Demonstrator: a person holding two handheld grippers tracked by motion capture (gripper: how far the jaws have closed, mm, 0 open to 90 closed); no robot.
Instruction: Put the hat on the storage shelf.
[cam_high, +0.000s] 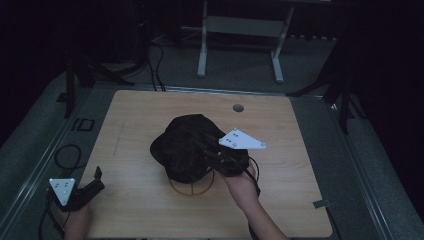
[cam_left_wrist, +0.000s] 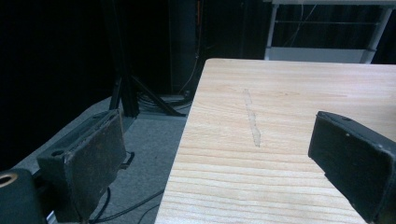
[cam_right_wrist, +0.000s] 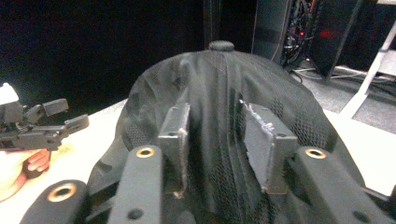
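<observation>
A black mesh cap (cam_high: 182, 142) rests on a gold wire stand (cam_high: 192, 188) in the middle of the wooden table (cam_high: 145, 110). My right gripper (cam_high: 206, 146) reaches into the cap's right side from the front. In the right gripper view its jaws (cam_right_wrist: 217, 126) are drawn in on a ridge of the cap's crown (cam_right_wrist: 219, 79), with fabric pinched between the pads. My left gripper (cam_high: 100, 178) sits at the table's front left corner, jaws wide apart (cam_left_wrist: 219, 121) with only bare tabletop (cam_left_wrist: 289, 93) between them. It also shows far off as the left gripper (cam_right_wrist: 65, 117).
A round cable hole (cam_high: 238, 107) lies in the table's far side. A pale scuff mark (cam_left_wrist: 252, 119) runs along the wood. Cables (cam_high: 65, 155) lie on the grey floor at the left, and a white table frame (cam_high: 240, 30) stands beyond.
</observation>
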